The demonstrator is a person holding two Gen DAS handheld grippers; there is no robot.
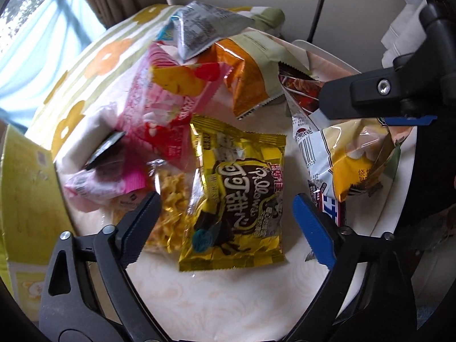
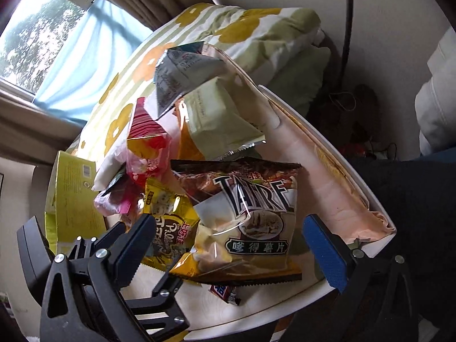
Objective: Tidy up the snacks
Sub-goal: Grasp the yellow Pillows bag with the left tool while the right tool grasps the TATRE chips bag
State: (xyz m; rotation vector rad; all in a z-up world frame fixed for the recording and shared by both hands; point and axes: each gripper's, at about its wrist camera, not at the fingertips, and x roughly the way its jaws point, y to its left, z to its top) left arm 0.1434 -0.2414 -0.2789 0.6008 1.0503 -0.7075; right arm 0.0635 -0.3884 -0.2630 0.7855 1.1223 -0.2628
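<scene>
A heap of snack packets lies on a round cream table [image 1: 228,307]. A gold "Pillows" packet [image 1: 239,199] lies flat in the middle, between the fingers of my open left gripper [image 1: 228,219], which hovers just above it. A clear noodle-snack bag [image 1: 171,213] lies by its left finger. My right gripper [image 2: 228,245] is open around a brown and yellow chip bag [image 2: 250,216]; that bag [image 1: 356,156] shows at right in the left wrist view. The gold packet [image 2: 168,228] lies left of it.
Pink packets [image 1: 159,114], an orange bag [image 1: 245,85], a pale green bag [image 2: 222,119] and a grey pouch [image 1: 199,31] pile at the back. A yellow-green box [image 1: 25,205] stands left. A flowered cushion [image 2: 228,22] lies behind. A small red-and-blue bar [image 2: 225,292] lies at the table edge.
</scene>
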